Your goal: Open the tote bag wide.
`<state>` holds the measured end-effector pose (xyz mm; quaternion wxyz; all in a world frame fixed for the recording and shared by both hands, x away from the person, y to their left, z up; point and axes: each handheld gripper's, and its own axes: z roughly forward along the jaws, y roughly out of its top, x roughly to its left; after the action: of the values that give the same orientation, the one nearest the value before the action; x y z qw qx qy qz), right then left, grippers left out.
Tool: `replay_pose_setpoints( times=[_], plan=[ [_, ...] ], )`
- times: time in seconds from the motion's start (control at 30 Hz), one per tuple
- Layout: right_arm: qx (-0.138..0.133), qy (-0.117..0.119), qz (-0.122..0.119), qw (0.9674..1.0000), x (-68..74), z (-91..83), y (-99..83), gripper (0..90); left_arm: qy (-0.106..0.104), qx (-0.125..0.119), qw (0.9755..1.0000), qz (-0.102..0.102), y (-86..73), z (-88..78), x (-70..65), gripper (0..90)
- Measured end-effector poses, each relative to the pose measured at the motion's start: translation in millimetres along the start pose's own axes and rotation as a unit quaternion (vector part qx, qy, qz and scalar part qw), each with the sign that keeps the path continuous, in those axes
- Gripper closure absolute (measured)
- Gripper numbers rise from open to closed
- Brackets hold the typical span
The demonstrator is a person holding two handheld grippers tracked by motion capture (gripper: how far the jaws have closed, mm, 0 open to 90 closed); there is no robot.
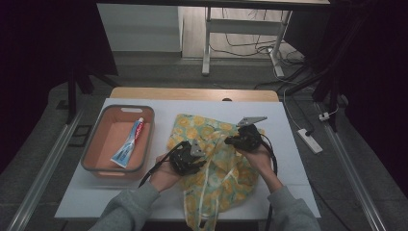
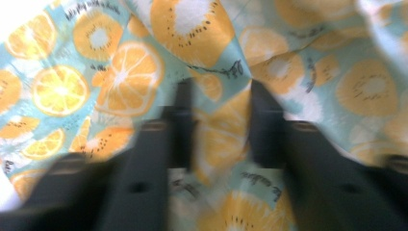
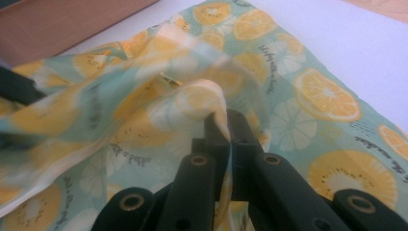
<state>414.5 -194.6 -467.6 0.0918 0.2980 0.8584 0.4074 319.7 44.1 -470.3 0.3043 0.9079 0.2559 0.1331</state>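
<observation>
A thin cloth (image 1: pixel 226 180) printed with orange and kiwi slices on pale blue lies crumpled on the white table, and one end hangs over the front edge. My right gripper (image 3: pixel 226 120) is shut on a raised fold of the cloth (image 3: pixel 312 96), lifting it into a peak. In the high view that right gripper (image 1: pixel 230 141) sits over the cloth's upper right part. My left gripper (image 1: pixel 202 161) is over the cloth's middle left. Its jaws stand apart in a blurred picture, with the cloth (image 2: pixel 120 72) close in front and a crease running between them; the left gripper (image 2: pixel 219 103) is not pressing on it.
A pink rectangular bin (image 1: pixel 144 120) stands at the table's left and holds a toothpaste tube (image 1: pixel 129 143). Bare white table surface (image 1: pixel 288 159) lies right of the cloth. A white power strip (image 1: pixel 309 140) lies on the floor beyond the right edge.
</observation>
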Motion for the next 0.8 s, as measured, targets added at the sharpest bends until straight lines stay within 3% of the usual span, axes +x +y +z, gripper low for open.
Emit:
replay_pose_setpoints(
  times=[0.03, 0.17, 0.2, 0.23, 0.37, 0.5, 0.53, 0.6, 0.7, 0.8],
  plan=[
    [0.0, 0.002, -0.002, 1.0, -0.8, -3.3, -1.4, 88.5, -0.004, 0.001, 1.0, 0.003, -0.9, -0.9, 0.8, 86.9],
    [0.001, 0.007, -0.005, 1.0, -2.9, -6.6, -3.2, 88.3, -0.019, -0.033, 0.9993, -0.007, -4.3, -24.2, 13.5, 87.8],
    [-0.006, 0.016, -0.006, 0.9998, -2.7, -11.8, -2.1, 87.7, -0.007, -0.06, 0.9979, -0.023, -7.4, -43.3, 25.5, 87.9],
    [-0.014, 0.018, -0.012, 0.9997, -1.7, -15.6, -0.4, 87.3, -0.007, -0.06, 0.9979, -0.023, -7.4, -43.3, 25.5, 88.0],
    [-0.037, 0.023, -0.032, 0.9986, 7.4, -25.5, 10.4, 86.6, -0.004, -0.097, 0.9937, -0.055, -14.4, -67.9, 50.4, 88.0],
    [-0.019, 0.009, -0.048, 0.9986, 12.6, -18.8, 11.5, 84.3, 0.002, -0.082, 0.9945, -0.065, -19.2, -61.1, 59.4, 88.0],
    [0.004, 0.009, -0.038, 0.9992, 10.1, -10.7, 7.4, 73.4, 0.001, -0.075, 0.995, -0.066, -20.4, -58.1, 60.0, 88.0],
    [0.009, 0.015, -0.035, 0.9992, 9.8, -7.7, 4.1, 62.5, -0.002, -0.069, 0.9953, -0.068, -21.9, -54.0, 60.6, 88.1],
    [-0.019, 0.038, -0.035, 0.9985, 22.9, -22.8, 7.8, 50.1, 0.0, -0.065, 0.9955, -0.069, -21.9, -51.8, 61.1, 88.1],
    [-0.028, 0.059, -0.055, 0.9964, 49.8, -48.9, 9.5, 42.0, -0.001, -0.065, 0.9952, -0.074, -22.3, -50.0, 62.8, 88.1]
  ],
)
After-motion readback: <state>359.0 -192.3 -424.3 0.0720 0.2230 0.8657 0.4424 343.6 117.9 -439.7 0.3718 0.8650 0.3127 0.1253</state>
